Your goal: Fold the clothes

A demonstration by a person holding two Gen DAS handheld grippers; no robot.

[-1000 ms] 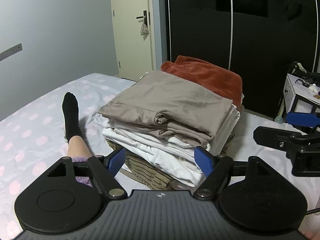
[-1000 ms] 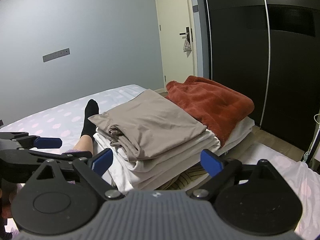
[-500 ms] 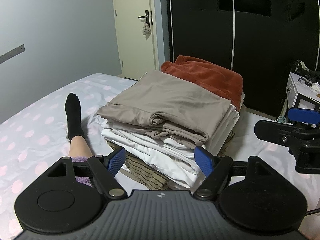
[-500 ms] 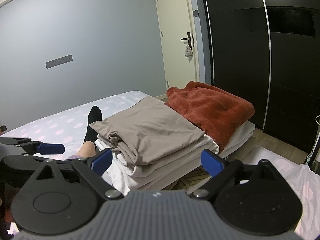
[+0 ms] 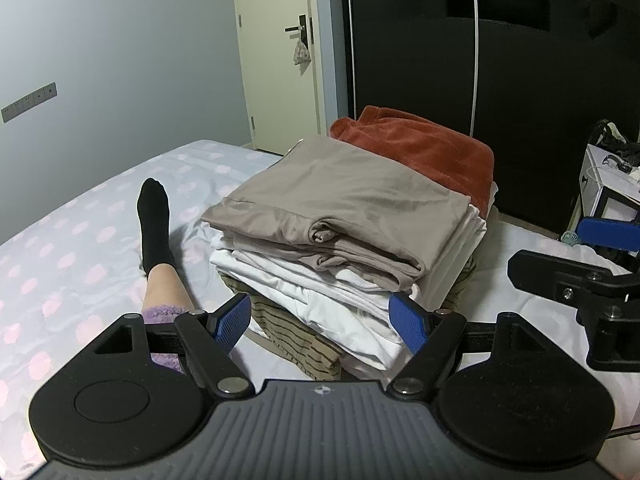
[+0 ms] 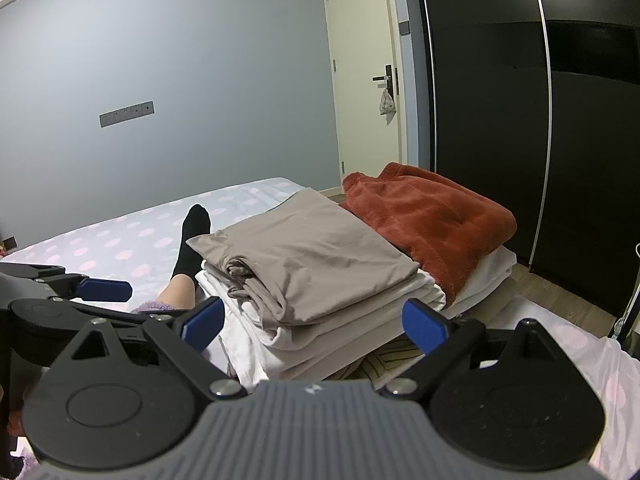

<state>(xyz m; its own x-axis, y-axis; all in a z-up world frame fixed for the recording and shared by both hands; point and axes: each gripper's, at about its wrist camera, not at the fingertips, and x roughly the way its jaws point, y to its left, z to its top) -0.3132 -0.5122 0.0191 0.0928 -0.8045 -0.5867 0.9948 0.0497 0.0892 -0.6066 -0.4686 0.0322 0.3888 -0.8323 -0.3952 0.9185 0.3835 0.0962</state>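
Striped garment (image 5: 296, 336) mostly hidden beneath folded stack (image 5: 344, 232).

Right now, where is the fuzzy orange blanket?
In both wrist views the fuzzy orange blanket lies at the far right of the folded pile, just behind the beige garment, near the dark wardrobe.

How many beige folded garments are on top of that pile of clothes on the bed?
2 that I can tell: one beige garment on top, a second beige one directly beneath it, above the white layers. More may be hidden lower down.
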